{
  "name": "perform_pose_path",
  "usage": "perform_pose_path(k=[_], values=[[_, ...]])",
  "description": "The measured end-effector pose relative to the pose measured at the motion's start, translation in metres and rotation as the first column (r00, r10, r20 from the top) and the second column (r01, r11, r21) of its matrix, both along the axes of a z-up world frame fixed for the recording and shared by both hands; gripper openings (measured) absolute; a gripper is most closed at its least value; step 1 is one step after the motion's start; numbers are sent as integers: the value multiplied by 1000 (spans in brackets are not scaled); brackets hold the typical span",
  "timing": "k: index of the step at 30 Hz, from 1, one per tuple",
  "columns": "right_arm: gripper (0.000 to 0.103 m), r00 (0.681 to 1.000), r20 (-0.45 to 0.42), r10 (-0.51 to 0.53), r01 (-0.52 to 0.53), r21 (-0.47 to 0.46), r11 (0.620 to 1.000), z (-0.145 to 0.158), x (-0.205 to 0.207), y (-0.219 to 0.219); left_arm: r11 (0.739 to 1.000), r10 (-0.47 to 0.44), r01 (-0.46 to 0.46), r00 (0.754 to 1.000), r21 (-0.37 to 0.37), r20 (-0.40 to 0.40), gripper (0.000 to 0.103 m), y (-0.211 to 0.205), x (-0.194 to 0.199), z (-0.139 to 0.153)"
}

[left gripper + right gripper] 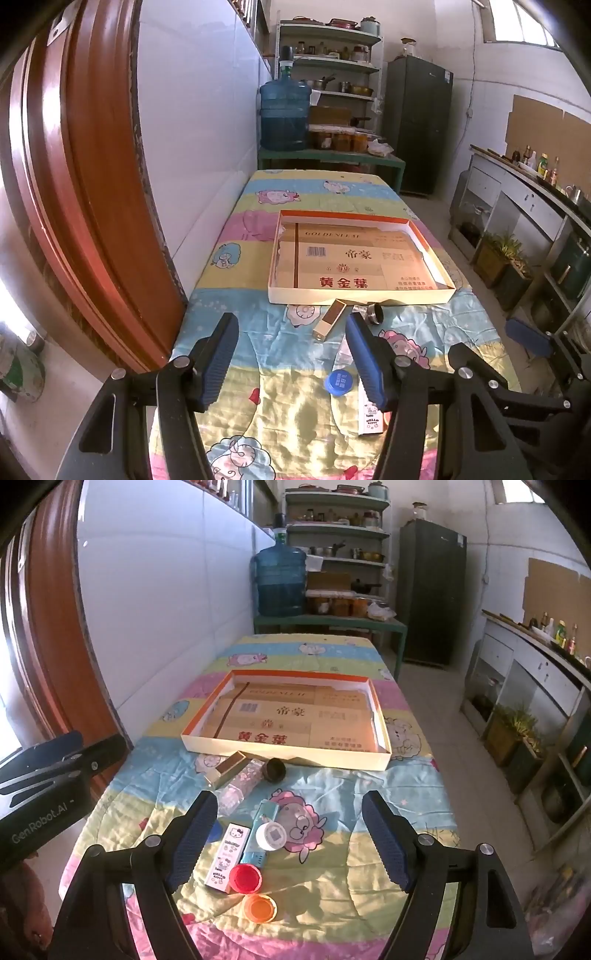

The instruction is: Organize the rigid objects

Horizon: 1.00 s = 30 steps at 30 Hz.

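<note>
The left gripper hangs wide and empty over the near-left tablecloth, close to the wooden door frame, which it could clip. The small items, the tan box, Hello Kitty box, red cap and orange cap, crowd together short of the empty tray; a careless reach may scatter them. The right gripper, wide and empty too, has open room rightward toward the table's edge.

Shallow cardboard tray, orange-rimmed, flat, holding nothing. Just before it: tan rectangular box, clear glittery bottle, dark cap. Nearer: Hello Kitty box, teal box, white lid, red cap, orange cap, blue cap.
</note>
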State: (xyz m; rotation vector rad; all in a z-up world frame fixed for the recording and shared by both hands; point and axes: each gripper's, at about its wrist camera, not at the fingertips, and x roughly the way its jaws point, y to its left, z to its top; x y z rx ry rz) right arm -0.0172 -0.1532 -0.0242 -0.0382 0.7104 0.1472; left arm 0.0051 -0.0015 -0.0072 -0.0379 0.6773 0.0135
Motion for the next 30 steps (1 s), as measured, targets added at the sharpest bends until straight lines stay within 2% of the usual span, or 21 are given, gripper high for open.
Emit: perform_pose_path(k=[30], values=[[81, 1000, -11, 11, -12, -9, 1000, -10, 8, 5, 1000, -4, 5, 1000, 12, -24, 60, -1, 2, -7]])
